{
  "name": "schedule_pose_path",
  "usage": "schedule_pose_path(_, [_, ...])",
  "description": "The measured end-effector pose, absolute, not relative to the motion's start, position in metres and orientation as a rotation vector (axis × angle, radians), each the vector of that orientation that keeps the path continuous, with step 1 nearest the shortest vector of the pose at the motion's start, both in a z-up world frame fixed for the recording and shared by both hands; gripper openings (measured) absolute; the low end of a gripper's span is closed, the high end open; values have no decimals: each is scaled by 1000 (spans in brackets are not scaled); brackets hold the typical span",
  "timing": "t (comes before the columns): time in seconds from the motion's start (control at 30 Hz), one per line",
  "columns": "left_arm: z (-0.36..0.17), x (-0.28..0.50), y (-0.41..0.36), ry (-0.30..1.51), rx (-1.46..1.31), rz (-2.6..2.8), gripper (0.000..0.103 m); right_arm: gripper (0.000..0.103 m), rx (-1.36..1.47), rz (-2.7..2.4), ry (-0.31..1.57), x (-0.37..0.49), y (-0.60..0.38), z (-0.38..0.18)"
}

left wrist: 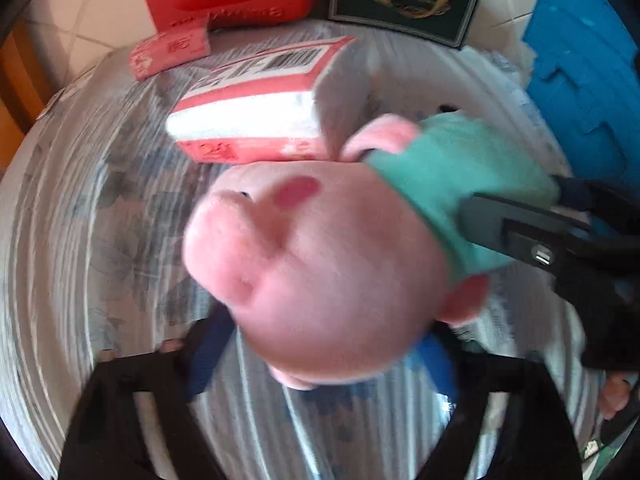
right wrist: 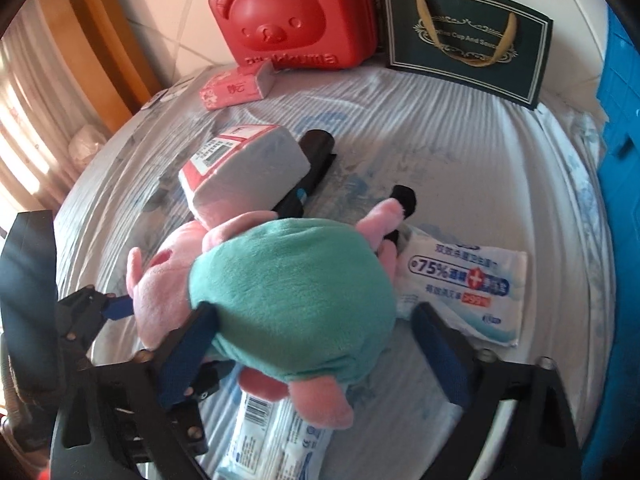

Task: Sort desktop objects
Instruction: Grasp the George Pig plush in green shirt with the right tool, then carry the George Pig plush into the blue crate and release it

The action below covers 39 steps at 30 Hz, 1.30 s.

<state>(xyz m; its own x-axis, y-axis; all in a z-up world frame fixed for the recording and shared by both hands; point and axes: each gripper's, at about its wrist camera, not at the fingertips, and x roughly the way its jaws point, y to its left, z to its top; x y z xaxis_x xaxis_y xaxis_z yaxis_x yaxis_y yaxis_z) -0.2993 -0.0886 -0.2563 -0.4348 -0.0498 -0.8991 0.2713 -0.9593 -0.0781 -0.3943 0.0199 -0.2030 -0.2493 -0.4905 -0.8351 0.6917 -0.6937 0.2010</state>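
Note:
A pink pig plush in a green shirt [right wrist: 292, 292] lies on the striped cloth. In the left wrist view its pink head [left wrist: 312, 264] fills the middle. My left gripper [left wrist: 320, 360] stands with its blue-padded fingers on either side of the head, jaws open. My right gripper [right wrist: 316, 356] is open around the green body; its left pad [right wrist: 188, 356] touches the shirt and its right pad [right wrist: 436, 356] stands apart. The right gripper also shows in the left wrist view [left wrist: 532, 240] against the shirt. A red and white tissue pack [right wrist: 244, 172] lies just beyond the plush.
A red bear case [right wrist: 296, 16] and a dark green gift bag [right wrist: 464, 44] stand at the back. A small pink tissue pack [right wrist: 236, 88] lies before the case. Two wet wipe packs [right wrist: 464, 284] [right wrist: 276, 440] flank the plush. A blue crate [right wrist: 620, 152] is at right.

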Motion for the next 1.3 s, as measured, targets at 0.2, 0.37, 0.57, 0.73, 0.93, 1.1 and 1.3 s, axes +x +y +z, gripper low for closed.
schedule_pose_path(0.2, [-234,-285,-86,249,1487,-2550,70,71,1195,-2019,254,-383,25,-188])
schedule_pose_path(0.37, [-193,-270,-80,167,1365,-2629,70,71,1098,-2067,232,-365,34,-151])
schedule_pose_path(0.57, [-145,-256,-69,125,1273,-2721,70,71,1009,-2155,184,-341,54,-100])
schedule_pose_path(0.73, [-109,-242,-53,70,1175,-2821,70,71,934,-2228,146,-320,75,-60])
schedule_pose_path(0.93, [-71,-234,-31,-20,1056,-2930,70,71,841,-2326,96,-295,105,-17])
schedule_pose_path(1.1, [-40,-235,-7,-89,975,-3023,70,70,772,-2413,74,-279,134,14])
schedule_pose_path(1.3, [6,-241,44,-192,855,-3167,70,70,676,-2549,31,-264,182,57])
